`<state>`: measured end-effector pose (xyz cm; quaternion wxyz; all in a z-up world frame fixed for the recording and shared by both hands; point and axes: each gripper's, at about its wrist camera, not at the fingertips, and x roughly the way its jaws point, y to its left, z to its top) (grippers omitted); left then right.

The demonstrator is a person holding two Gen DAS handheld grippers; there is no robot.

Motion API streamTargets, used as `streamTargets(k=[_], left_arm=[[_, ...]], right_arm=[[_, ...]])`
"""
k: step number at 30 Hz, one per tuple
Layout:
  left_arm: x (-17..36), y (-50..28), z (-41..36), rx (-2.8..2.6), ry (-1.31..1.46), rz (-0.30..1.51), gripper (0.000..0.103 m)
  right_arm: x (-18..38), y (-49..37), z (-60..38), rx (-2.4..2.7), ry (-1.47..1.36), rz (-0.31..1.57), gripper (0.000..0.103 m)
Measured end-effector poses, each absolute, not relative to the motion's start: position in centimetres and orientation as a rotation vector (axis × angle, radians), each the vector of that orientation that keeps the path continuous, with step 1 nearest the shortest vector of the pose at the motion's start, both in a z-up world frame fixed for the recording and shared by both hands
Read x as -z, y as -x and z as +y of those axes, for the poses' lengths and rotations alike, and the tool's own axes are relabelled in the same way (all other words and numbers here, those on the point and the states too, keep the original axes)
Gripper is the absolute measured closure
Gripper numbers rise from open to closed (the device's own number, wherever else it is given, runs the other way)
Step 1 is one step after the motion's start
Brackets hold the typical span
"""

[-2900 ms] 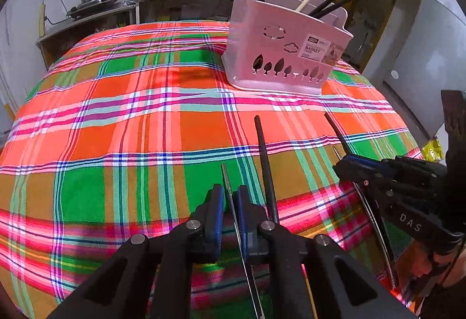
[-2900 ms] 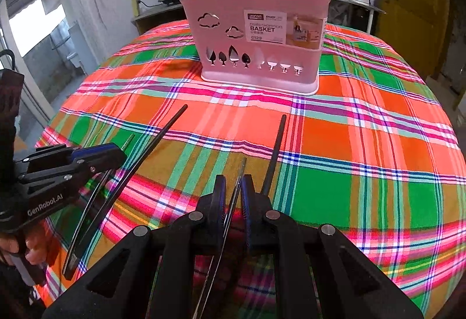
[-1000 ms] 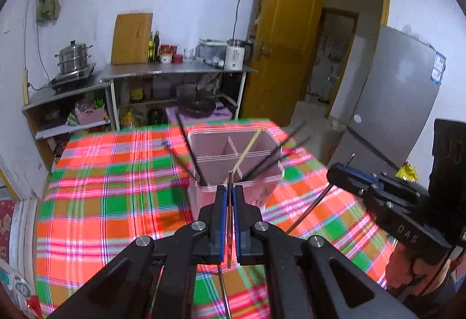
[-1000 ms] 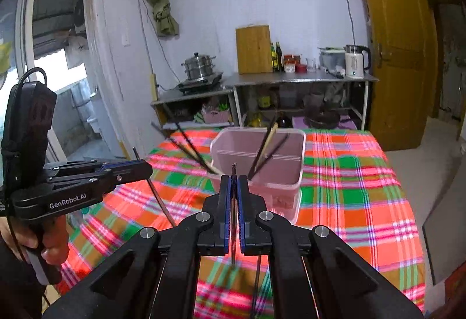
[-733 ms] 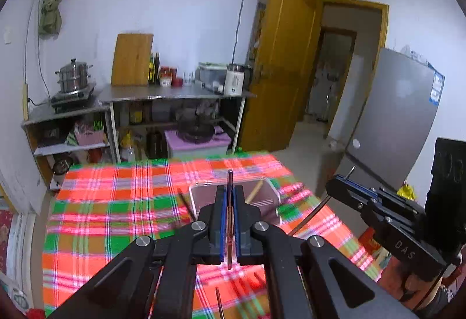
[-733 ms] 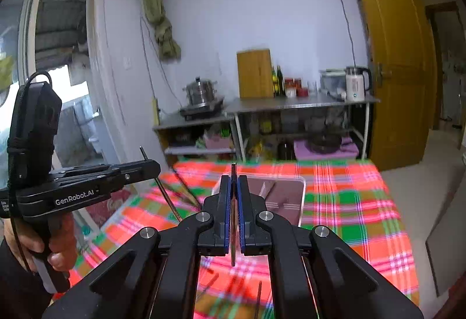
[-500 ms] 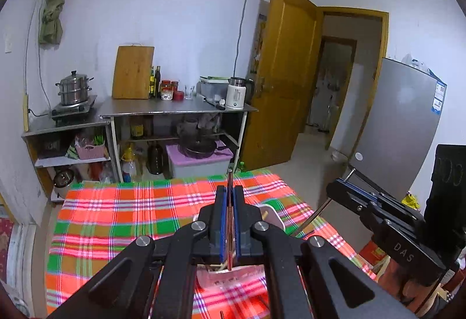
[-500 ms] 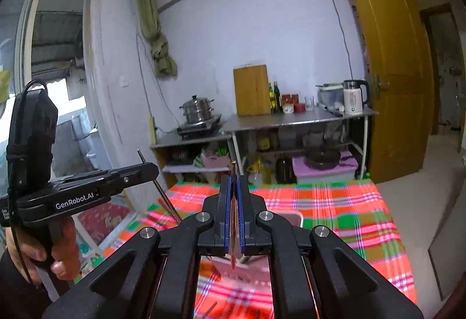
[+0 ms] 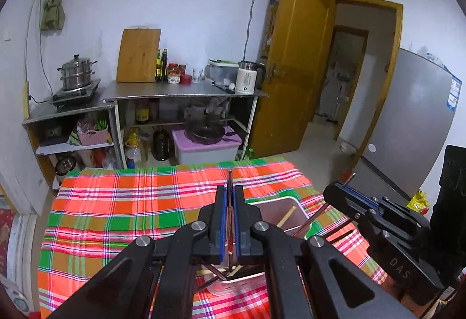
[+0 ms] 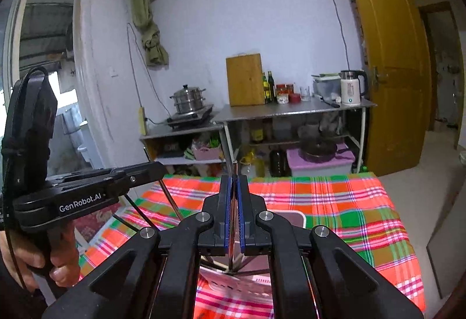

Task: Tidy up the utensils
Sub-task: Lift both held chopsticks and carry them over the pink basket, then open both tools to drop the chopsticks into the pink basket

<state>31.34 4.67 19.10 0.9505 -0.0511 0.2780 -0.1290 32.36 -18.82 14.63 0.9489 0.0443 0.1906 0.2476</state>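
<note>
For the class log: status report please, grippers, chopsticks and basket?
Left gripper shut on a chopstick. Right gripper shut on another chopstick. Both above the pink basket. Nothing in the way.

Both my views: soft, even, cool indoor light, no hard shadows. Daylight enters through window (image 10: 40, 80), slightly blown out there. Heavy fisheye bend, black vignette in corners. Door (image 9: 303, 71) curves. Focus sharp, no motion blur.
</note>
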Motion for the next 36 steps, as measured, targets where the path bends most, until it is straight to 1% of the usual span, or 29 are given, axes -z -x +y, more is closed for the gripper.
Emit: streamTargets(k=[8,19,28,32,36], left_arm=[[-17.6,-31.7,4.8,0.257,0.111,0.593,0.099],[-18.5,-30.2,5.5,0.245,0.123,0.541,0.095],[-19.1,-25.0,6.5,0.261,0.15,0.473,0.095],[-18.0,-22.3,6.5,0.264,0.153,0.468,0.095],[-15.5,-19.6,6.1,0.279,0.15,0.496,0.095]], right_arm=[[-13.0,-32.9,-18.7,-0.506,-0.07,0.434,0.099],[-13.5,-32.3,-18.8,-0.519,-0.061,0.438,0.095],[-14.4,-29.2,-21.2,-0.532,-0.092,0.383,0.094],[-13.6,-27.3,-22.3,-0.544,-0.102,0.383,0.093],[-11.8,-25.3,-23.1,-0.549,-0.092,0.403,0.093]])
